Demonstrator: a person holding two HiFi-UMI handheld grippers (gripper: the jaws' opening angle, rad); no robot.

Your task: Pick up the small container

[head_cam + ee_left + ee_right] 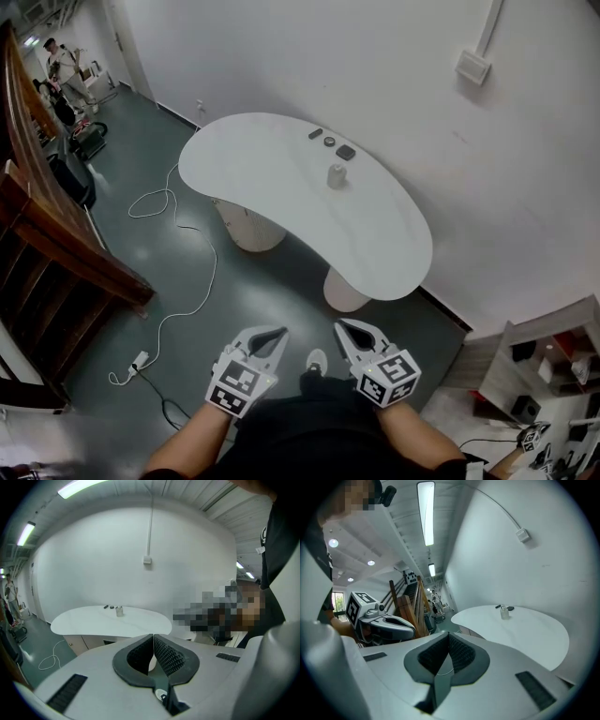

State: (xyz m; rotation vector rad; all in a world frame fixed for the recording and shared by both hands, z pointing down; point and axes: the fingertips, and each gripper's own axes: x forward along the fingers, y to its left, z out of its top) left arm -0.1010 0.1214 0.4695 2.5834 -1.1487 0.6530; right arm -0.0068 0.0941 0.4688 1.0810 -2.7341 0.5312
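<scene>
Item one: my left gripper (278,332), lower centre of the head view, jaws pressed together and holding nothing. Item two: my right gripper (343,326), just beside it to the right, jaws likewise closed with nothing between them. I judge both are carried low and closed in front of my body because nothing is yet within reach. Item three: the small container (337,175), pale and upright, standing alone on the white curved table (272,169) in the upper middle of the head view, well apart from both grippers. In each gripper view it shows small above the jaw tips, so both grippers point roughly toward it. Item four: three small dark objects (329,142) in a loose row just beyond the container, toward the wall; too small to identify. They sit apart from the container, so I judge that a grasp from my side should not disturb them. Item five: a white cable (192,291) trailing over the dark floor at centre left, off to the side of my line to the table. Status, as I judge it: approach stage, and the jaws need opening before the pick.
</scene>
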